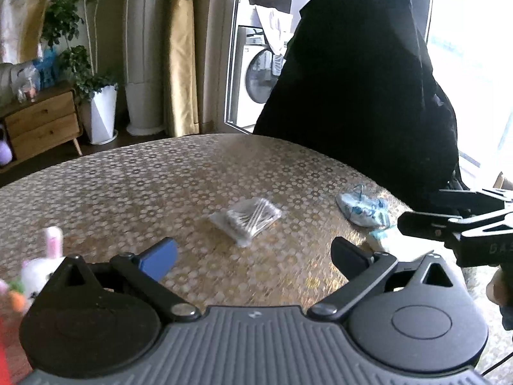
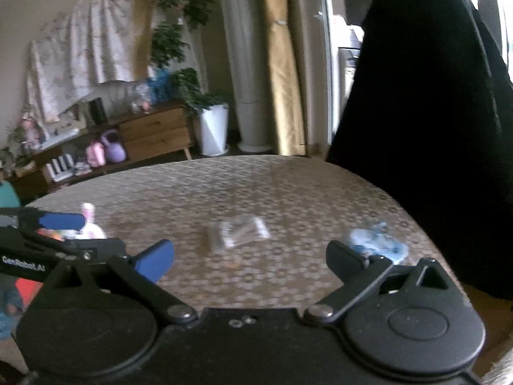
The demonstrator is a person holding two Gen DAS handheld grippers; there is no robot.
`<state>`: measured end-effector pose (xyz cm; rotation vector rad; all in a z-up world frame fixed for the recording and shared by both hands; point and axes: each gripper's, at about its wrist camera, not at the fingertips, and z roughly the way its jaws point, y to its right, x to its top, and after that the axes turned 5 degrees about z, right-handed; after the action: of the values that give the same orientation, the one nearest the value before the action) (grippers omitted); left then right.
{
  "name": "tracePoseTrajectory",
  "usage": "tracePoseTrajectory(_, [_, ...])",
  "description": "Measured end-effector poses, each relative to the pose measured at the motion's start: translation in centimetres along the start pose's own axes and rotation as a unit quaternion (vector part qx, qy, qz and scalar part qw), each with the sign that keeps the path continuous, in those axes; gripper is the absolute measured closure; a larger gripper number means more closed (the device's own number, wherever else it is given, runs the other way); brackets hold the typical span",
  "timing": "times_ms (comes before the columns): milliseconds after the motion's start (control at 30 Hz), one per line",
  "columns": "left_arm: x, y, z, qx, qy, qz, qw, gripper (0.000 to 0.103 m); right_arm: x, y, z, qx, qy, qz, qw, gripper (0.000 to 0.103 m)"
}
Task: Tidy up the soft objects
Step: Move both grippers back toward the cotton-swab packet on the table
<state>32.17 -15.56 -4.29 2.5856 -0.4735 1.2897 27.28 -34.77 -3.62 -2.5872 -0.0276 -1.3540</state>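
Left gripper (image 1: 255, 255): jaws wide apart, nothing between them. Its side, in the right wrist view, reads "GenRobot.AI". Right gripper (image 2: 250, 256): jaws likewise spread and empty; partial lettering "DAS" in the left wrist view, rest cut off.

Table (image 1: 160, 173), patterned cloth. Clear bag of cotton swabs (image 1: 247, 219) near mid-surface, sticks lying diagonally. Crumpled blue-white soft item (image 1: 362, 210) near the right edge. White-pink plush rabbit (image 1: 43, 261) at the left edge, ear upright.

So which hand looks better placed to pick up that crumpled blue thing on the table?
Probably the right gripper: its open, empty jaws sit right beside the blue bundle, while the left gripper faces the swab packet.
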Motion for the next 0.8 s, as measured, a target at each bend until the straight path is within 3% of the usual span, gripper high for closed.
tracePoseTrajectory(200, [1.2, 0.3, 5.0, -0.005, -0.028, -0.027, 0.9992, 0.0, 0.5, 4.1, 2.5, -0.038, -0.007, 0.017, 0.999, 0.002])
tracePoseTrajectory(500, [1.4, -0.4, 11.8, 0.024, -0.043, -0.018, 0.9986, 0.0, 0.8, 9.0, 7.2, -0.063, -0.027, 0.027, 0.997, 0.002])
tracePoseTrajectory(800, [0.7, -1.9, 17.2, 0.037, -0.066, -0.023, 0.9968, 0.0, 1.1, 11.6, 12.9, -0.093, -0.057, 0.041, 0.993, 0.004])
